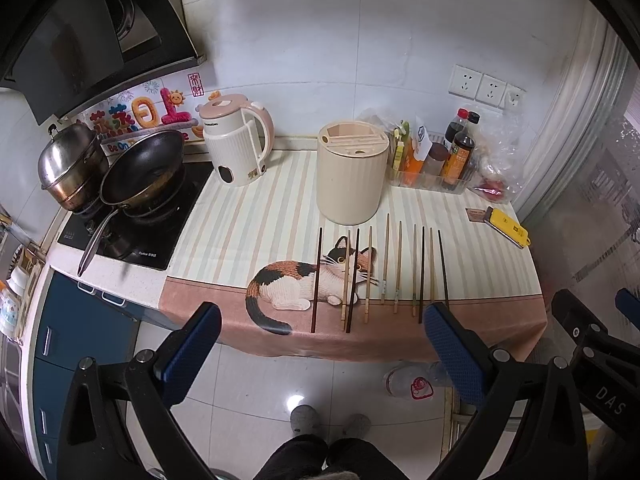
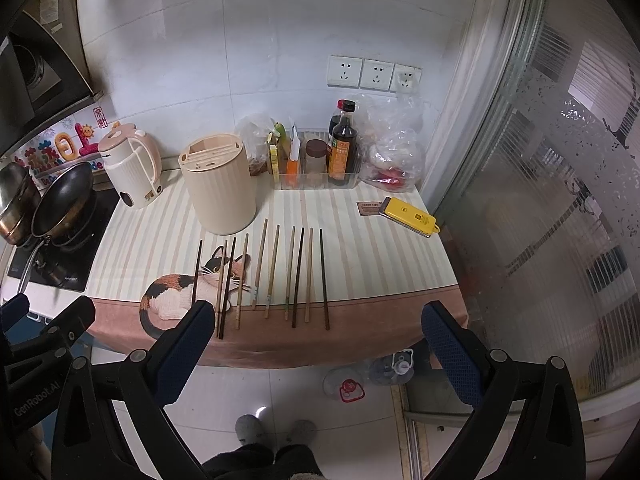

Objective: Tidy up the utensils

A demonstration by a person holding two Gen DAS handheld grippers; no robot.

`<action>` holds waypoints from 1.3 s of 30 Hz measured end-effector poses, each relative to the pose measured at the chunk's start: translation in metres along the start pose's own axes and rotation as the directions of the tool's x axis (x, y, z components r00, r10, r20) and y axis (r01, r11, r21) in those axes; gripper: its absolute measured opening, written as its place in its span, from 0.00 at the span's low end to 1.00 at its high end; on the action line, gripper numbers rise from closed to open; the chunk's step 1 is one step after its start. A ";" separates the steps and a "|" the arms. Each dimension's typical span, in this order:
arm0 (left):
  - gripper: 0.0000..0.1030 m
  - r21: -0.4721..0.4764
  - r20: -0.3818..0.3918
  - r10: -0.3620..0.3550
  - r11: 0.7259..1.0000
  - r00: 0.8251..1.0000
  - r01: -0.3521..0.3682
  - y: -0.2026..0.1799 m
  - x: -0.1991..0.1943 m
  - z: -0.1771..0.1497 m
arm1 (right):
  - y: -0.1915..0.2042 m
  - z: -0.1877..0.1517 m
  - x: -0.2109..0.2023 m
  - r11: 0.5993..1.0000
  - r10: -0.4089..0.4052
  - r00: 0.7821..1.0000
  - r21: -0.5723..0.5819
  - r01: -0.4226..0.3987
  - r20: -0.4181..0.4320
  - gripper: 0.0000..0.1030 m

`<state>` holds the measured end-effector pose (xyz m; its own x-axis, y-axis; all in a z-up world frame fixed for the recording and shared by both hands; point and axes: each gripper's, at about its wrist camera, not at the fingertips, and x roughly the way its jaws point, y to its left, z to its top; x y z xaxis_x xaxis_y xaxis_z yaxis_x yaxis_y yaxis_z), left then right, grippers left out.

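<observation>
Several chopsticks, some dark brown and some pale bamboo, lie side by side on a striped cat-print cloth. A cream slotted utensil holder stands upright just behind them. My left gripper is open and empty, held off the table's front edge. My right gripper is open and empty, also in front of the table edge. The right gripper also shows at the right edge of the left wrist view.
A pink-and-cream kettle, a wok and a steel pot on the stove stand left. A tray of sauce bottles, plastic bags and a yellow device are right. Bottles lie on the floor.
</observation>
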<state>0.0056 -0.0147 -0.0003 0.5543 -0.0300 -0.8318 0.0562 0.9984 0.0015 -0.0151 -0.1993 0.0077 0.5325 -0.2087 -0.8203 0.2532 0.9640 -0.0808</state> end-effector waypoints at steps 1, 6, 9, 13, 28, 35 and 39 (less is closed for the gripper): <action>1.00 0.000 0.000 0.000 1.000 1.000 0.000 0.000 0.000 0.000 | 0.000 0.000 0.000 1.000 0.000 1.000 0.000 0.000 0.000 1.00; 1.00 0.000 -0.001 -0.001 1.000 1.000 0.001 0.000 0.000 0.000 | -0.002 0.002 -0.005 1.000 0.004 1.000 0.002 -0.004 0.004 1.00; 1.00 0.000 0.005 0.001 1.000 1.000 -0.001 0.001 0.000 0.000 | -0.005 0.003 -0.007 1.000 0.008 1.000 0.011 -0.008 0.007 1.00; 1.00 -0.007 0.062 0.031 1.000 0.998 -0.030 -0.005 0.006 0.007 | -0.019 0.005 0.007 0.998 0.039 0.999 0.058 -0.040 0.016 1.00; 1.00 -0.020 -0.213 0.190 0.980 0.958 -0.199 0.020 0.206 0.032 | -0.030 0.007 0.195 0.978 0.181 0.968 0.137 -0.158 -0.172 0.48; 0.84 -0.023 -0.400 0.069 0.996 0.914 -0.086 0.029 0.311 0.026 | -0.003 0.007 0.285 0.971 0.218 0.925 0.166 -0.173 -0.310 0.34; 0.80 -0.022 -0.467 -0.009 1.000 0.884 -0.002 0.025 0.357 0.027 | 0.018 0.011 0.330 0.962 0.242 0.891 0.212 -0.170 -0.384 0.34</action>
<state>0.2271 -0.0013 -0.2827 0.1023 -0.0130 -0.9947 0.0371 0.9993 -0.0092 0.1744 -0.2526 -0.2581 0.2257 0.1106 -0.9679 0.3248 0.9281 0.1818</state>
